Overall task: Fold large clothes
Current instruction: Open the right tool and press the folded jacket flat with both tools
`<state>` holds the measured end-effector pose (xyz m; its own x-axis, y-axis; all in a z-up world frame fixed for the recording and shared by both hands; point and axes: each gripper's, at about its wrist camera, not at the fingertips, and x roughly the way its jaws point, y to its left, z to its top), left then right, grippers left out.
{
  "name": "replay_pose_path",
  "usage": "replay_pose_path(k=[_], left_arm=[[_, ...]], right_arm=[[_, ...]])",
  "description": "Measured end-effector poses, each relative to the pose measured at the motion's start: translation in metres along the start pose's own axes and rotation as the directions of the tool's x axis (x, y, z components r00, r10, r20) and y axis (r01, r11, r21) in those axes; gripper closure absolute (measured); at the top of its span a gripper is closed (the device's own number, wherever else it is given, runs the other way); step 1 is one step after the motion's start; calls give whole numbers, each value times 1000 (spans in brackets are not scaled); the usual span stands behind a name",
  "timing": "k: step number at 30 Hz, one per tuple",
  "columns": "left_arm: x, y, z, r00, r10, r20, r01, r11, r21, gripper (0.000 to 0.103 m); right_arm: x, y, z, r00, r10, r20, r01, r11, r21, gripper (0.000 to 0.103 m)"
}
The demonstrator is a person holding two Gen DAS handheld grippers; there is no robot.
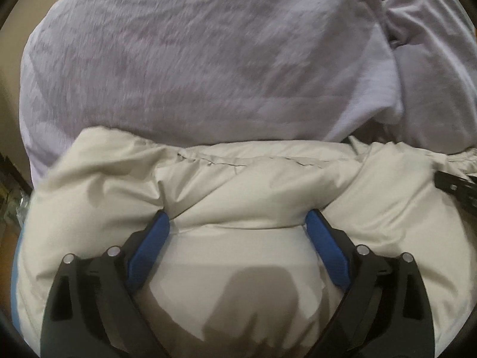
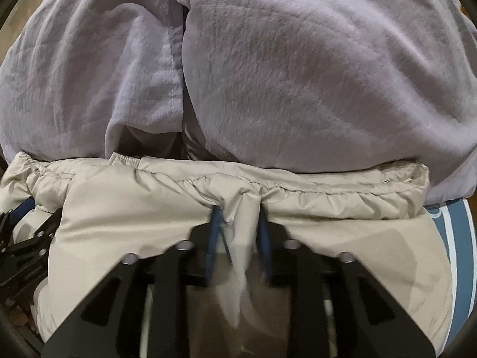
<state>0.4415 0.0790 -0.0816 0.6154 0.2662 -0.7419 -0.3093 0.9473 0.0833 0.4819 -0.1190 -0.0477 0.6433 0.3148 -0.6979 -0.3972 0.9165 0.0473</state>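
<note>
Lavender garment [image 1: 208, 59], crinkled fabric, spread wide and filling the far half of both views; in the right wrist view it shows a central seam or opening with folds on either side. Beige puffy jacket [image 1: 253, 185] lies on the near side of it, its gathered elastic hem [image 2: 298, 194] running across and overlapping the lavender garment's near edge. Blue striped surface [image 2: 459, 238] visible under the jacket at the right edge of the right wrist view. Left gripper [image 1: 237, 220]: jaws spread wide, blue pads [image 1: 149, 247] pressed into the jacket's padding, a bulge of beige fabric between them, not pinched. Right gripper [image 2: 238, 217]: jaws drawn close together on a bunched fold of the jacket just below the hem, fabric clamped between the pads and trailing back toward the camera. Left gripper's black linkage shows at the left edge of the right wrist view.
</note>
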Motion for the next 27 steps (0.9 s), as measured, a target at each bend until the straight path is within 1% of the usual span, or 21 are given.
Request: replay_pose_path(k=[2,4,5,6,8,10,13,15,17,22,27], left_arm=[[6,-2,0,1000,9,-1,-9,1000,-5,7],[13,-5,1,1000,15,-4,-15,1000,-11,6],[15,-5,2,1000,16,-7,-16,1000,-15,6],[17,-6,1,1000,16,-9,-16,1000,-18,5],[17,-4,-1,1000,16,-15,-17,1000,-25,5],[21,-5,-1,1000,14,-20,-15,999,-31,4],[26,-6,1,1000,7,-21,-8,999,-37,4],[29,-6,1,1000,1,-19,-2,999,-41,4],[31,-10,3,1000,-5,-16,4,999,-46,3],[35,-4,-1,1000,-4,-5,4,999,-54,3],[35,-2,-10,1000,-1,18,2,998,-63,3]], right_arm=[[-11,6,-7,1000,11,28,-11,1000,14,47],[-30,14,-10,997,19,80,-20,1000,20,40],[-34,19,-17,995,30,99,-31,999,13,39],[-40,24,-21,993,40,109,-40,999,5,38],[-46,38,-26,992,53,118,-52,998,-19,29],[-43,52,-32,992,40,120,-35,998,-49,24],[-29,60,-35,995,0,104,6,998,-60,21],[-18,58,-36,995,-28,96,34,998,-58,17],[-8,55,-39,995,-39,86,43,998,-47,10],[-1,57,-54,988,-67,138,72,997,-33,5],[5,56,-64,985,-63,160,67,998,-16,3]])
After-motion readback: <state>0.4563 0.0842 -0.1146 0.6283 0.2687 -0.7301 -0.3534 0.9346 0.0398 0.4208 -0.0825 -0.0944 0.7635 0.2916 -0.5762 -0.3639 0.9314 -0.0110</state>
